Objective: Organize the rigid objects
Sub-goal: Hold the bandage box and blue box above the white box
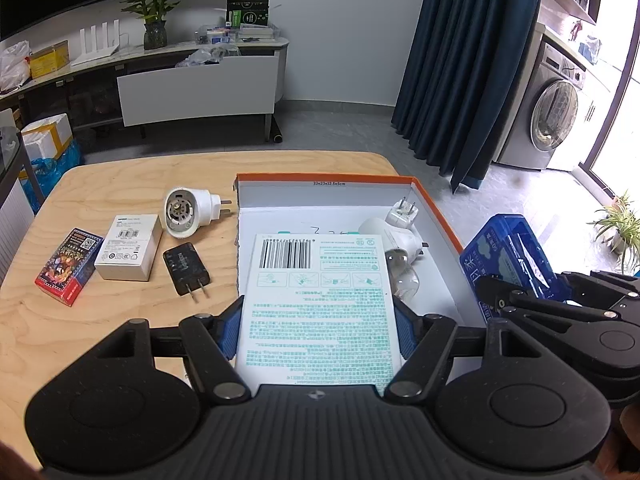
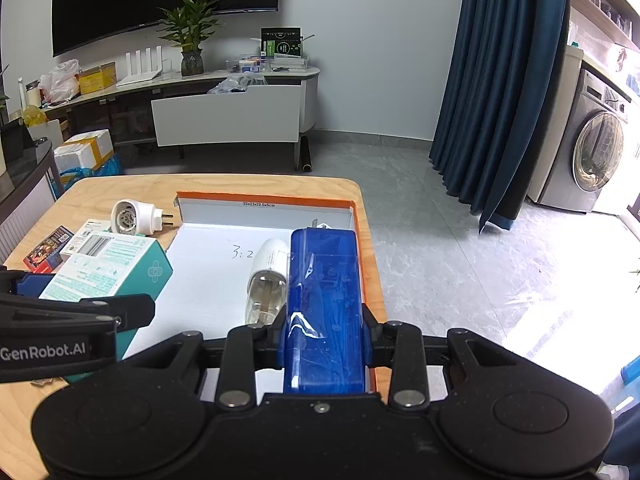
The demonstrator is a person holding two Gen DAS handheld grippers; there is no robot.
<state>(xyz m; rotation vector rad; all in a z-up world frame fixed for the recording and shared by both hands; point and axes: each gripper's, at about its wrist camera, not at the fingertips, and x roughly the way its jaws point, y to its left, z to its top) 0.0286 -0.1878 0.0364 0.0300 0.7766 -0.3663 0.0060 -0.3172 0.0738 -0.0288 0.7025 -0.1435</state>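
My left gripper point(image 1: 318, 330) is shut on a white and teal box point(image 1: 316, 304) with a barcode, held over the near part of the orange-rimmed cardboard box point(image 1: 328, 178). My right gripper point(image 2: 325, 334) is shut on a blue plastic-wrapped box point(image 2: 325, 300) held over the right side of the same cardboard box point(image 2: 264, 197). Inside lie a white bulb-shaped device with a clear end point(image 2: 267, 280) and a small white plug adapter point(image 1: 405, 211). The teal box point(image 2: 108, 266) and left gripper show at the left of the right wrist view.
On the wooden table point(image 1: 120, 168), left of the cardboard box, lie a round white plug-in device point(image 1: 188, 210), a black charger point(image 1: 186, 267), a white carton point(image 1: 129, 246) and a red and blue card pack point(image 1: 68, 266). The table's right edge is just beyond the box.
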